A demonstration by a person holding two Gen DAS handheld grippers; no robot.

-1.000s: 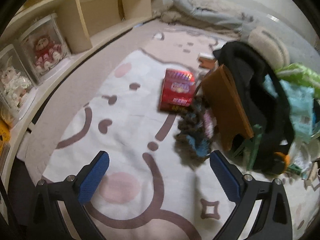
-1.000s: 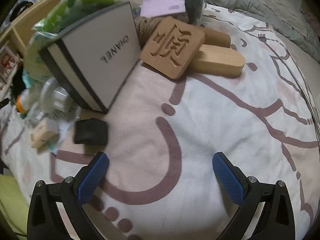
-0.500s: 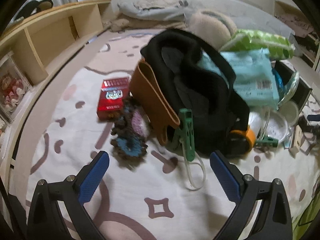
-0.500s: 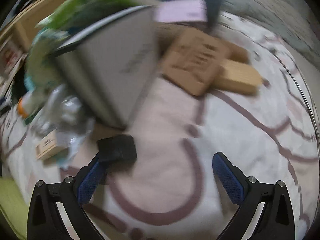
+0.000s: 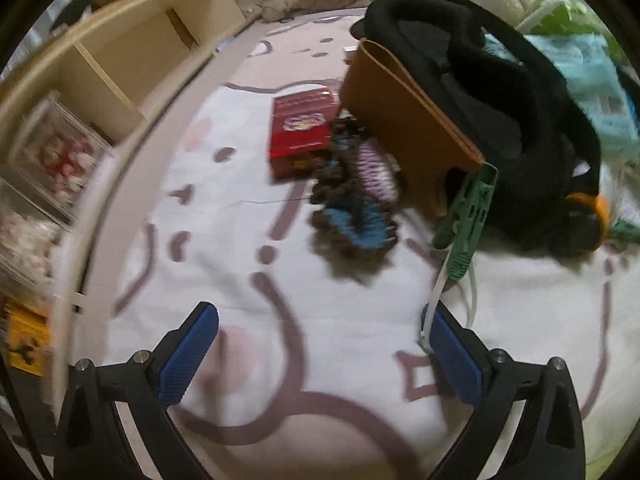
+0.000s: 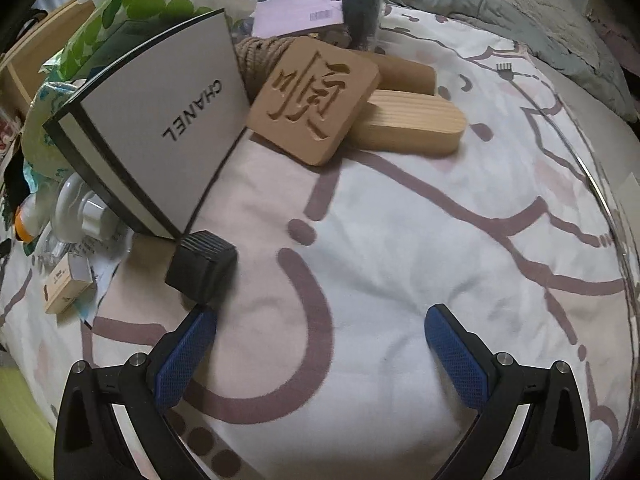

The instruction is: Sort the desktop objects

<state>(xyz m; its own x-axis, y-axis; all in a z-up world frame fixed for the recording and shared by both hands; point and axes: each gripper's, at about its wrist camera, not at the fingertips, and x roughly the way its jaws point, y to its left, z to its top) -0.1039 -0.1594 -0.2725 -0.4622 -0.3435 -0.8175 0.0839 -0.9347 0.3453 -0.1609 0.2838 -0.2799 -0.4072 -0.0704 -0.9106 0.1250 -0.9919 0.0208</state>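
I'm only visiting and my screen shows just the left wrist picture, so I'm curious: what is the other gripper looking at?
Observer: The right gripper is open and holds nothing. It hangs over a patterned blanket.
Visitor: Is anything close to it?
Observer: A small black box lies just ahead of it, off to one side.
Visitor: Anything bigger?
Observer: A white Chanel box stands tilted right behind the small black box. Further back, a square wooden plaque with a carved character leans on a rounded wooden block.
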